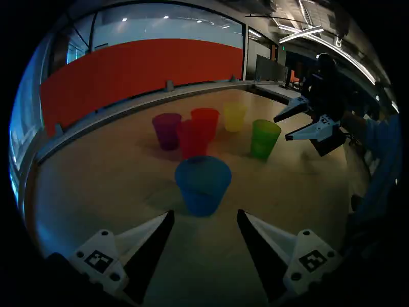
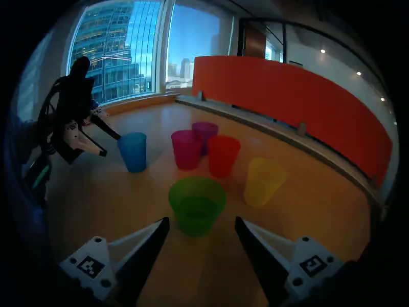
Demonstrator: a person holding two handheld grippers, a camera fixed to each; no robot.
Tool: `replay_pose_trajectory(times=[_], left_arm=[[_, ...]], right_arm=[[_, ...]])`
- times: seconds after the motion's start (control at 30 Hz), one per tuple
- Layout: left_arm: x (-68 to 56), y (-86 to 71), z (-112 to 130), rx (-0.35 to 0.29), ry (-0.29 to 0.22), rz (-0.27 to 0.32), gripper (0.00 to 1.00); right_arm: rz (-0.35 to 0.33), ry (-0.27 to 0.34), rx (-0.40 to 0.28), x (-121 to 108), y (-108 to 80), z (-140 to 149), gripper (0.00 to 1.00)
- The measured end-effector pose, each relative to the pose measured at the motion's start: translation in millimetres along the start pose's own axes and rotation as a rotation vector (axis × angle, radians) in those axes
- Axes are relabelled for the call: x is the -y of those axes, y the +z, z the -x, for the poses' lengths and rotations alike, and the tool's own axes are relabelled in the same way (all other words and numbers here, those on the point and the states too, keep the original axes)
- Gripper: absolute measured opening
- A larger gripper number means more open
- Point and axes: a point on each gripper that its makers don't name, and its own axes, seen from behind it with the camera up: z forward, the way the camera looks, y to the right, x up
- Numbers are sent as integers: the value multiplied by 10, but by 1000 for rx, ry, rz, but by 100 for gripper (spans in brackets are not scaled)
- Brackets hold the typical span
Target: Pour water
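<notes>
Two handheld grippers face six coloured plastic cups on a wooden tabletop (image 1: 102, 194), w/ an orange wall panel (image 1: 143, 71) behind. In the left gripper view, the left gripper (image 1: 205, 212) has its jaws spread wide and grips nothing. The blue cup (image 1: 203, 184) stands upright just ahead of the tips, centred on the gap and not yet between the fingers. From the right gripper view that same gripper's tips reach the cup's near side (contact can't be told). The right gripper (image 2: 201, 219) is likewise spread and empty, w/ the green cup (image 2: 197, 204) upright just beyond its tips, also centred on the gap. Past the green cup stand a pink cup (image 2: 185, 149), a purple cup (image 2: 204, 134) and a red cup (image 2: 223, 155), clustered close together, and a yellow cup (image 2: 262, 180) a bit apart on the right. City high-rises show thru the windows (image 2: 117, 51). Cup contents too dim to tell.
</notes>
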Motion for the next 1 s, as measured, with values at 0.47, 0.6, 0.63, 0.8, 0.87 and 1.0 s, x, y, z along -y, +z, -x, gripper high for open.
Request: replay_pose_trajectory(times=[0.47,0.6,0.63,0.8,0.87,1.0], left_arm=[[87,-242,-170,-123,-53,-126,91],[171,-320,-267,-185,-81,-179,91],[195,-342,-294,-201,-87,-194,91],[327,-484,-455,-289,-104,-283,91],[373,-544,-519,-323,-107,-318,91],[425,-638,-620,-379,-120,-374,91]], right_arm=[[116,61,-75,-142,-350,-18,100],[156,86,-108,-194,-422,-69,100],[169,90,-117,-216,-438,-85,99],[254,120,-170,-383,-540,-198,99],[289,134,-196,-452,-581,-244,99],[354,164,-247,-591,-664,-322,99]])
